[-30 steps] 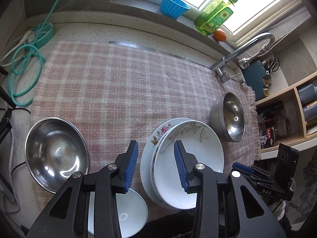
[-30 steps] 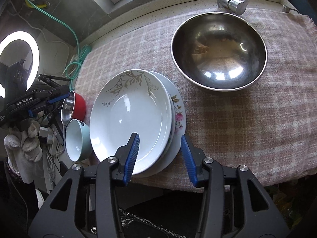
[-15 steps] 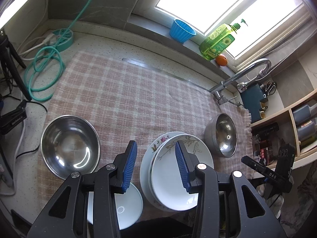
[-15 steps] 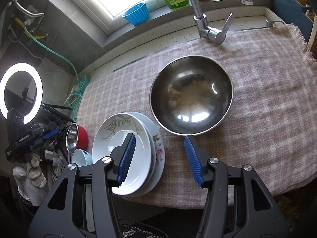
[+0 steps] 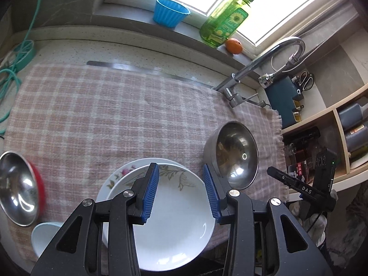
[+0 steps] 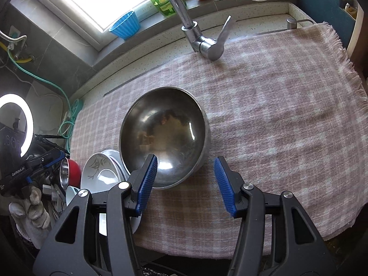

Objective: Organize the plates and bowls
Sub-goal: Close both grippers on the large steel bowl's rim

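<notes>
Two stacked plates [image 5: 174, 227] lie at the front edge of the pink checked cloth [image 5: 103, 115]: a white leaf-patterned deep plate on a flowered one. My left gripper [image 5: 180, 193] hovers open above them, nothing between its pads. A large steel bowl [image 5: 232, 156] stands to the right of the plates. A red-sided steel bowl [image 5: 18, 188] and a small pale blue bowl [image 5: 43, 237] sit at the left. In the right wrist view my right gripper [image 6: 185, 184] is open over the near rim of the steel bowl [image 6: 163, 135], not touching it; the plates [image 6: 99, 170] lie to its left.
A faucet [image 6: 202, 41] rises behind the cloth. On the sill stand a blue cup [image 5: 170, 11], a green soap bottle [image 5: 223, 20] and an orange [image 5: 233, 46]. Green hose [image 5: 9, 78] and a ring light [image 6: 16, 124] are at the left, shelves [image 5: 340, 138] at the right.
My left gripper has swung right, from beside the plates to above them. My right gripper has moved right, from over the plates to the steel bowl, and its jaws stand wider.
</notes>
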{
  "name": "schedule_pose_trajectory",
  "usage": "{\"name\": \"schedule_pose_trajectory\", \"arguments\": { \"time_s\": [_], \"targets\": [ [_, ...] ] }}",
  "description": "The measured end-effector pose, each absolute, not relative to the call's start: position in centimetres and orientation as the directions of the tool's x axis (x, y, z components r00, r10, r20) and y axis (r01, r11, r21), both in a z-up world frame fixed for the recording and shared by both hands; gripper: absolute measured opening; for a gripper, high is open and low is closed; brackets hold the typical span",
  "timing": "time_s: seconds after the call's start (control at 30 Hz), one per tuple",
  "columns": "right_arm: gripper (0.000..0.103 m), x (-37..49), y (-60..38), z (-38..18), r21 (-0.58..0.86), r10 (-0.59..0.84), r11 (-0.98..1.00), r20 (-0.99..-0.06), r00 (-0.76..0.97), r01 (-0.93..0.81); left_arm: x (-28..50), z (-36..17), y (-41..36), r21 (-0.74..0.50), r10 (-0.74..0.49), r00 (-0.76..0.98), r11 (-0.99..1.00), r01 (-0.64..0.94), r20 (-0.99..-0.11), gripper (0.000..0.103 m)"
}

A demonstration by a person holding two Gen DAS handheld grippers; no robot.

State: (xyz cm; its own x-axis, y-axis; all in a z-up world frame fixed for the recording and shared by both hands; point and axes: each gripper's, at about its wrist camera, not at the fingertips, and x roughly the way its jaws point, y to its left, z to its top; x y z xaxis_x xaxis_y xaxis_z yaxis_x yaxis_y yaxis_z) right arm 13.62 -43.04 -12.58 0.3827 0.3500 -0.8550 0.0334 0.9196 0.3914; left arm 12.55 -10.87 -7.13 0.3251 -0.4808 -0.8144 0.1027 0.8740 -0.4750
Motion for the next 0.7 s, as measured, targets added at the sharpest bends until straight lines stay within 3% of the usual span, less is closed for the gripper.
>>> {"name": "schedule_pose_trajectory", "arguments": {
  "time_s": [0.47, 0.6, 0.7],
  "targets": [
    [0.053, 16.2, -44.5, -16.1, 0.470, 0.453, 0.883, -0.847, 0.278, -0.007, 17.0, -10.9, -19.5, -0.408, -0.434, 0.212, 0.899, 0.157, -0.876, 0.038],
    [0.043, 16.6, -44.0, -16.6, 0.478, 0.470, 0.878, -0.847, 0.247, -0.031, 17.5, -11.8, -19.9, -0.420, -0.440, 0.193, 0.897, 0.139, -0.877, 0.038],
    [0.025, 16.8, -43.6, -16.9, 0.482, 0.477, 0.875, -0.847, 0.234, -0.037, 17.6, -12.4, -20.3, -0.423, -0.444, 0.178, 0.895, 0.142, -0.878, 0.037]
  ]
}}
